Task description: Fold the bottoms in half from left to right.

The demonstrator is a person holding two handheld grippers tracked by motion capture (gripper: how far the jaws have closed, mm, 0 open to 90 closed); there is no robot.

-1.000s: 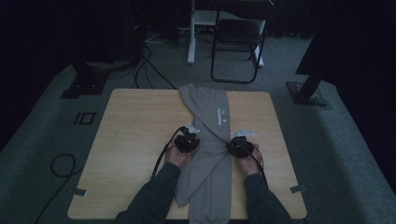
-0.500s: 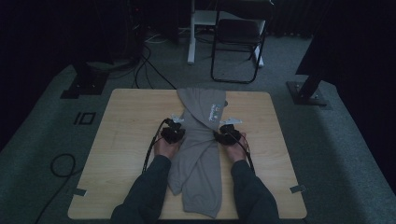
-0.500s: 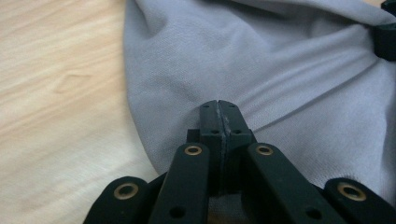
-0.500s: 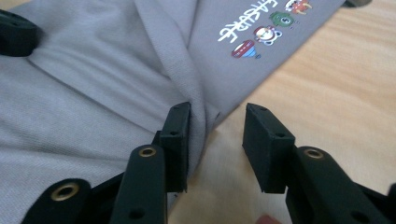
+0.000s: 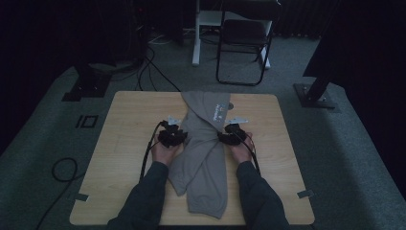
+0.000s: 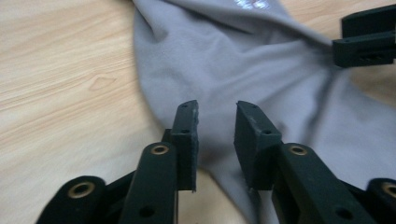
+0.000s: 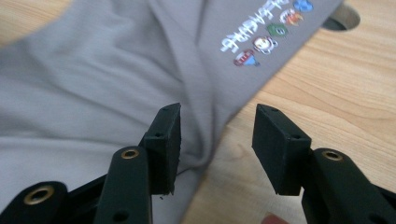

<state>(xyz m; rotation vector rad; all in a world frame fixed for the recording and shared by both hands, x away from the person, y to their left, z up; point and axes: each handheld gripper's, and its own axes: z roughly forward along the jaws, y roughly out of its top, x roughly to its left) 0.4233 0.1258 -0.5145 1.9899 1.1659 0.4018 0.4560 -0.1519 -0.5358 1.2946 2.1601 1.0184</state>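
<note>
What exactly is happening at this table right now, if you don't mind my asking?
A person is folding a grey garment on a wooden table, one claw in each hand. The left claw and right claw sit at the garment's two side edges, and both have just been opening. Neither pinches the cloth; it lies loose under the parted jaws.

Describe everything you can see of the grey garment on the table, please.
The grey garment looks like soft, matte knit cloth. It lies flat but wrinkled along the middle of the wooden table, bunched narrow where the two grippers flank it. Its far part carries a small white print with coloured figures. The near end reaches close to the table's front edge. The left gripper and right gripper have just been opening, their fingers apart over the garment's edges, not pressing it.
</note>
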